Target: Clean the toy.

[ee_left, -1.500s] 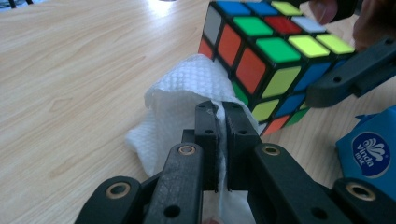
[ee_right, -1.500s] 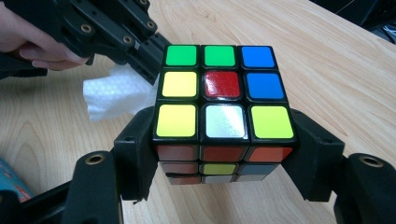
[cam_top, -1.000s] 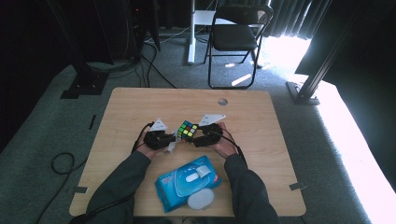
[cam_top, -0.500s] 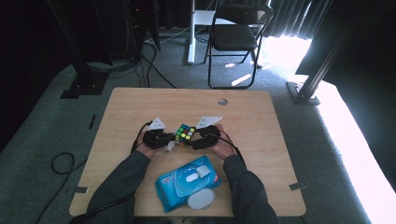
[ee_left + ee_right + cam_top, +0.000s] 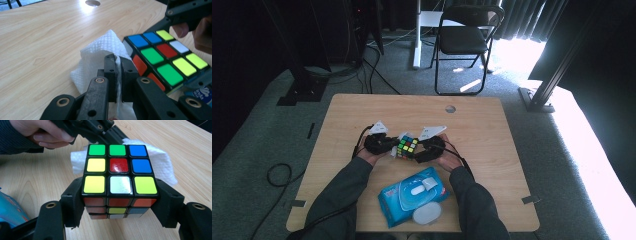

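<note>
Right gripper (image 5: 120,202) clamps cube (image 5: 119,173) — left gripper (image 5: 116,75) pinches tissue (image 5: 100,55) against it.

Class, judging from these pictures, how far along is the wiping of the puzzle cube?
Done: a wipe is out of the blue pack, whose lid is open, and pinched in the left tongs. The right tongs clamp the cube. In hand: the wipe sits against one side of the cube. Left: probably the other faces; which are already wiped cannot be told.

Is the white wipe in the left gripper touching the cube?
Touching: the left gripper view shows the wipe pressed against the cube's side.
</note>
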Tool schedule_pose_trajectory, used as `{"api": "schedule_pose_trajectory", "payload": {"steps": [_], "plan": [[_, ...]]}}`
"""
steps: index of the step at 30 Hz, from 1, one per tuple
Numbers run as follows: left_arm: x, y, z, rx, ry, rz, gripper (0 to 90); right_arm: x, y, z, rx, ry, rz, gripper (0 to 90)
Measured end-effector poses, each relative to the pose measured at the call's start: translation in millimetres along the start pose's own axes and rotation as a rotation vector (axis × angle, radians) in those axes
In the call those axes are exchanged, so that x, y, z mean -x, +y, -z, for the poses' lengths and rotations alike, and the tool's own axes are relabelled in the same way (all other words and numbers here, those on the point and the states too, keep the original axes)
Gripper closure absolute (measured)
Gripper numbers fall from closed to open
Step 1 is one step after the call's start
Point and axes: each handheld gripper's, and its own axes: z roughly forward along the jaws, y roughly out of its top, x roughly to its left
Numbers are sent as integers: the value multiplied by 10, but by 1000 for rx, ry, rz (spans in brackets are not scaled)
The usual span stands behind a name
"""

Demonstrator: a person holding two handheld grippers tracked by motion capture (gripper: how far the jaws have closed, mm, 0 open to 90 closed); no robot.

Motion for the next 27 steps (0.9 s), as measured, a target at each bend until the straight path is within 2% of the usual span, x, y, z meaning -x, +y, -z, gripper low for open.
{"api": "schedule_pose_trajectory", "payload": {"steps": [8,13,20,27], "plan": [[37,63,42,16,1,-13,857,-1,-15,1,-9,3,0,344],[26,67,43,26,3,-5,856,-21,-9,-10,-15,12,16,344],[-4,-34,-33,-20,6,3,857,-15,3,-3,-10,14,9,344],[-3,-101,-78,-38,0,12,857,36,25,47,7,-6,-7,344]]}}
